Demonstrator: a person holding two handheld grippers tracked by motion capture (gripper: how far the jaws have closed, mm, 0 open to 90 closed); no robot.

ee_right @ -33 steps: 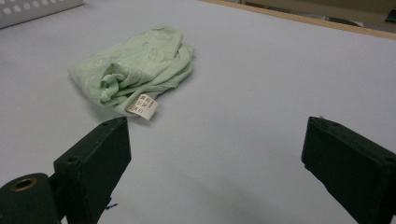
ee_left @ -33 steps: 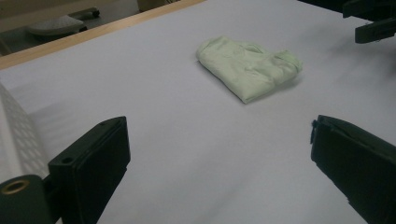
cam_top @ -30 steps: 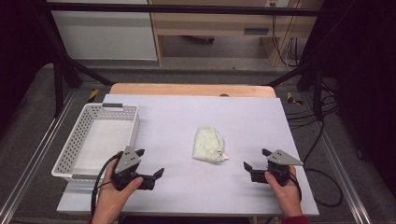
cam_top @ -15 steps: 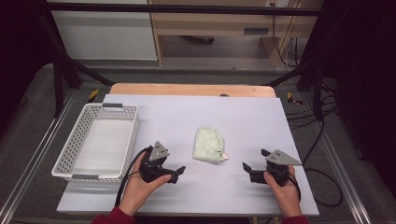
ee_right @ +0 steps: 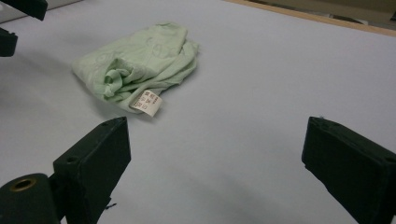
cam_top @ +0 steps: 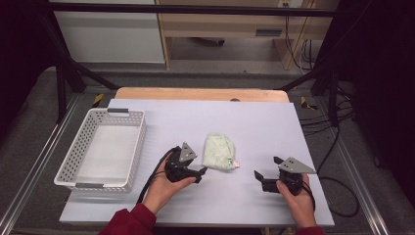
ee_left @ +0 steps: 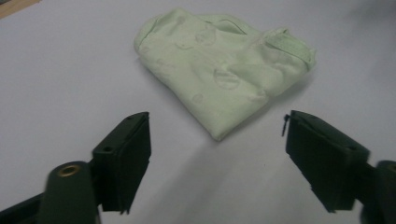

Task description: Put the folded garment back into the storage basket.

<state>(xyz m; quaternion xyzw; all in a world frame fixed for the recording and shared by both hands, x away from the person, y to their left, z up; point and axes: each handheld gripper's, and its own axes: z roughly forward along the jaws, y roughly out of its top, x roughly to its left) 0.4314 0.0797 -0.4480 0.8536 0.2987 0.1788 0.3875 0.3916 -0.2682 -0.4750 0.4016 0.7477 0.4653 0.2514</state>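
Left gripper sits just beside the near-left corner of the pale green cloth, its jaws spread with nothing between them; they have just been closing a little, and the cloth's corner lies ahead of the gap, not yet inside it. From the left gripper view the cloth is a folded bundle with faint round patterns, its pointed corner aimed toward the space between the two black jaws. It lies on the white-topped table, about at the middle, slightly toward the person's side. A small white label with red print sticks out from the cloth's edge on the side facing the right gripper. That right gripper rests low over the table, well apart from the cloth, jaws spread wide and holding nothing. Each gripper is held in a hand, with red sleeves showing at the bottom edge of the high view. Farther left, near the table's edge, stands a white perforated basket, well apart from the cloth.
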